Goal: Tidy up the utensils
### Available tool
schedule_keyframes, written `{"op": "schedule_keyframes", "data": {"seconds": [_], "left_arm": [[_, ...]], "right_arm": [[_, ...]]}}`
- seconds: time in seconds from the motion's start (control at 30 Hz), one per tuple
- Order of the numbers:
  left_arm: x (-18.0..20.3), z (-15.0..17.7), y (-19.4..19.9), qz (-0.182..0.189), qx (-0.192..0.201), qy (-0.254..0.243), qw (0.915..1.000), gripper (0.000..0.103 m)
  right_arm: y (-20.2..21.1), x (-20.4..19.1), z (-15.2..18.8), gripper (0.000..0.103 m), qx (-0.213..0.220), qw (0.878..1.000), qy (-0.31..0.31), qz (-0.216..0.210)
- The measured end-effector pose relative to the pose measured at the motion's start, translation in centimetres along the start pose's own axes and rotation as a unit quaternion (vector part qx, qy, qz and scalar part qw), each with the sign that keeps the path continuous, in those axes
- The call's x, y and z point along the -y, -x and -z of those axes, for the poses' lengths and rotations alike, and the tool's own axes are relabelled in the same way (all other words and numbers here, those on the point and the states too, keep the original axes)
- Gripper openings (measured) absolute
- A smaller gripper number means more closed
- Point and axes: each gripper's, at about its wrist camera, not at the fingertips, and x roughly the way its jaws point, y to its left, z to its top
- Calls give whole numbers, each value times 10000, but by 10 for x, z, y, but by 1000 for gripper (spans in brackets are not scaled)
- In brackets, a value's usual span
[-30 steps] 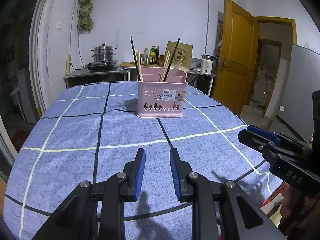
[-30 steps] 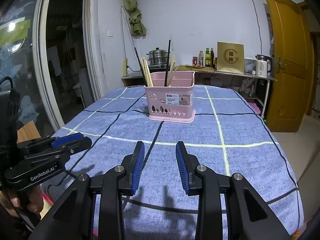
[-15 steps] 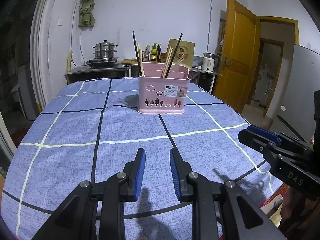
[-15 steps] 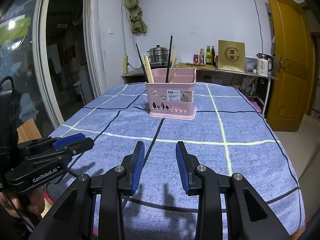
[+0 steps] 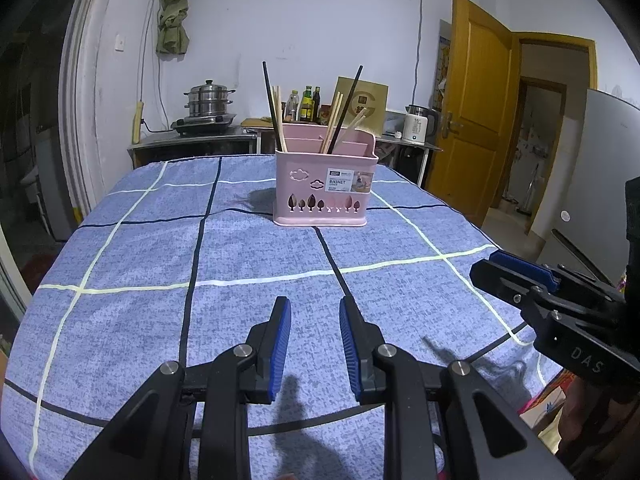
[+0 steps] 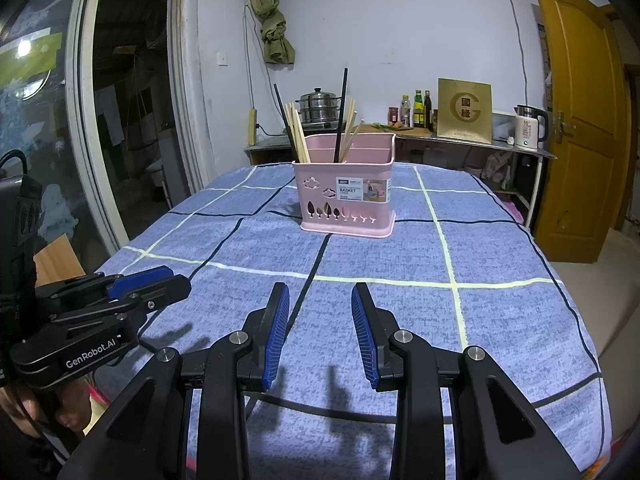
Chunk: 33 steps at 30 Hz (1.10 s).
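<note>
Pink basket (image 5: 325, 184) with chopsticks (image 5: 335, 120) straight ahead, far side of the blue checked cloth (image 5: 120, 312).
Chopsticks stand near-upright, leaning slightly, in two clusters. Left gripper (image 5: 315, 312) and right gripper (image 6: 320, 300) both parted, empty, low over the near edge, well apart from the basket. Neither looks clearly nearer; reach is forward, grasp across the upright sticks.

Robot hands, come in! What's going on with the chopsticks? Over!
Left gripper and right gripper open, empty. Chopsticks standing in pink basket, far across blue tablecloth. Nothing between. Over.
</note>
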Motion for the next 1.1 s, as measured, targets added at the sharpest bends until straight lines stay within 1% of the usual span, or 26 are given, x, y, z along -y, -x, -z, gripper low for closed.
{"op": "schedule_keyframes", "data": {"seconds": [0.3, 0.43, 0.7, 1.1], "left_arm": [[2, 1, 1, 33, -6, -17, 10000, 25], [2, 1, 1, -50, 7, -65, 10000, 25], [4, 2, 1, 11, 2, -46, 10000, 25], [5, 4, -1, -39, -3, -90, 10000, 25]], "right_arm": [[-1, 0, 0, 33, -14, 10000, -1, -6], [-1, 0, 1, 33, -16, 10000, 1, -8], [-2, 0, 1, 33, -9, 10000, 7, -11], [-4, 0, 2, 33, -36, 10000, 30, -16]]}}
